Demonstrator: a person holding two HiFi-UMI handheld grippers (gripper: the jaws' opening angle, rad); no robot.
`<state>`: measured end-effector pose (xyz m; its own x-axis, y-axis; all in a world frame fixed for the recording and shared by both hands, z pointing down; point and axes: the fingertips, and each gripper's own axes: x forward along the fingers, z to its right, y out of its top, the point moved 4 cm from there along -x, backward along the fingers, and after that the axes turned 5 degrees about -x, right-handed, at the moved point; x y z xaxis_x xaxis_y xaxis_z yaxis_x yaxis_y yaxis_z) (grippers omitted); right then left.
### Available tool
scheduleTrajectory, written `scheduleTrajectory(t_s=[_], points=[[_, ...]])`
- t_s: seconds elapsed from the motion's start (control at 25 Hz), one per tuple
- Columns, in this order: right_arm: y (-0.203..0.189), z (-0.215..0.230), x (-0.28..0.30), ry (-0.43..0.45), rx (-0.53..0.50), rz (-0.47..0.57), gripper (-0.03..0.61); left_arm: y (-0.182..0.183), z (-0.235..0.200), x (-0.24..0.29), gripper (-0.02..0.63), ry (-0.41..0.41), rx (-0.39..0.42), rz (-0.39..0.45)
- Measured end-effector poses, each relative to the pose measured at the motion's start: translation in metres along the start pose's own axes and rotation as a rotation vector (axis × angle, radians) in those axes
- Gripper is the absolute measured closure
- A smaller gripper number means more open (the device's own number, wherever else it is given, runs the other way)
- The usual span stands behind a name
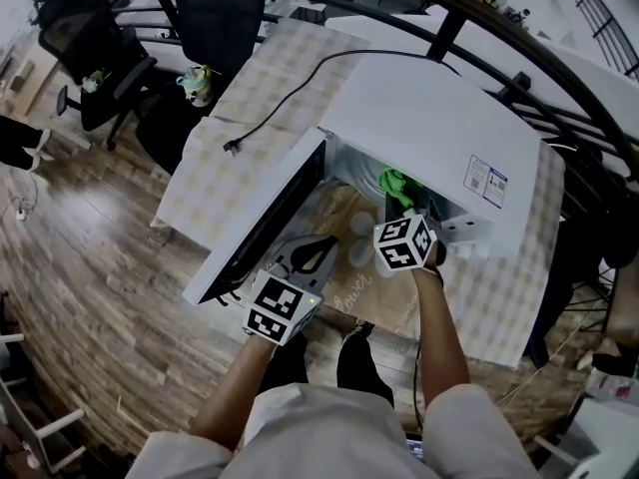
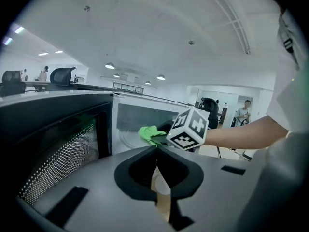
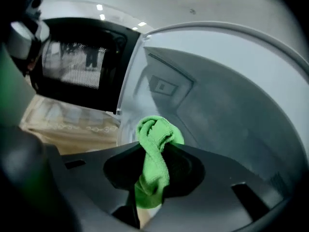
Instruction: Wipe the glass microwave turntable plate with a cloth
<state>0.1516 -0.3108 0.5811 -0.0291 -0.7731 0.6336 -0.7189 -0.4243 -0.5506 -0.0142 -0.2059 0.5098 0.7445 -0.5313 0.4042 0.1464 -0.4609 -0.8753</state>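
Found the left gripper (image 2: 157,148) clenched, tips together with nothing between, hovering just outside the open front of the boxy white microwave (image 1: 429,133). Saw the right gripper (image 3: 154,151) grasping a crumpled bright green cloth (image 3: 155,138), reached into the cavity with the cloth bunched beyond its jaws. Made out a pale curved rim low on the cavity floor under the cloth, apparently the glass turntable plate (image 2: 126,139), though too faint to be sure. Noted the dark door with its perforated window (image 2: 58,149) swung wide at the left.

Spotted a small white label (image 1: 486,181) near the right edge of the microwave's top, print too small to read, and cursive script on the beige patterned mat (image 1: 374,302) below the opening, likewise unreadable. Traced a black power cord (image 1: 233,147) across the pale checked tablecloth (image 1: 250,78), plug lying near the table's left edge. Beyond, took in a wood-plank floor (image 1: 80,287), black office chairs (image 1: 210,8) and a white ceiling with round lights (image 2: 110,65).
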Motion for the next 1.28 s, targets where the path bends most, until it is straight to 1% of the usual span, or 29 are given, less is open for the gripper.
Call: scheduleTrajectory(t_s=[0.08,0.12,0.2,0.28,0.32,0.4,0.44,0.6,0.72,0.8,0.88,0.96,1.04,1.16,1.24,1.28], points=[[0.018,-0.003,0.023,-0.035,-0.12,-0.005,0.476,-0.001,-0.001,-0.003,0.595,0.007,-0.006,-0.01],[0.023,-0.002,0.036,-0.055,-0.151,-0.02,0.476,-0.002,-0.001,-0.005,0.595,0.01,-0.009,-0.018],[0.026,0.004,0.059,-0.093,-0.157,-0.054,0.474,-0.006,-0.001,-0.008,0.595,0.012,-0.009,-0.029],[0.026,0.015,0.077,-0.115,-0.124,-0.077,0.474,-0.011,-0.001,-0.012,0.595,0.01,-0.008,-0.036],[0.026,0.02,0.083,-0.111,-0.103,-0.077,0.476,-0.014,-0.002,-0.014,0.595,0.01,-0.01,-0.039],[0.028,0.024,0.088,-0.071,-0.082,-0.057,0.477,-0.021,-0.005,-0.017,0.595,0.015,-0.023,-0.044],[0.031,0.022,0.088,-0.045,-0.088,-0.04,0.477,-0.024,-0.006,-0.019,0.595,0.017,-0.029,-0.046],[0.043,-0.004,0.075,0.067,-0.17,0.041,0.477,-0.031,-0.009,-0.025,0.595,-0.006,-0.025,-0.054],[0.048,-0.027,0.058,0.125,-0.195,0.06,0.477,-0.028,-0.004,-0.029,0.595,-0.046,-0.001,-0.048],[0.046,-0.039,0.045,0.159,-0.167,0.048,0.477,-0.026,0.002,-0.032,0.595,-0.074,0.017,-0.042],[0.043,-0.051,0.03,0.209,-0.118,0.033,0.477,-0.023,0.008,-0.035,0.595,-0.099,0.032,-0.037],[0.042,-0.061,0.009,0.273,-0.054,0.033,0.477,-0.017,0.013,-0.037,0.595,-0.123,0.056,-0.029],[0.038,-0.063,-0.019,0.309,0.024,0.049,0.477,-0.009,0.02,-0.04,0.595,-0.144,0.082,-0.016],[0.031,-0.051,-0.073,0.29,0.147,0.087,0.477,0.001,0.027,-0.048,0.595,-0.138,0.095,0.0],[0.026,-0.034,-0.11,0.25,0.22,0.12,0.477,0.014,0.028,-0.052,0.595,-0.122,0.105,0.024],[0.023,-0.022,-0.127,0.217,0.252,0.137,0.477,0.024,0.028,-0.052,0.595,-0.116,0.118,0.04]])
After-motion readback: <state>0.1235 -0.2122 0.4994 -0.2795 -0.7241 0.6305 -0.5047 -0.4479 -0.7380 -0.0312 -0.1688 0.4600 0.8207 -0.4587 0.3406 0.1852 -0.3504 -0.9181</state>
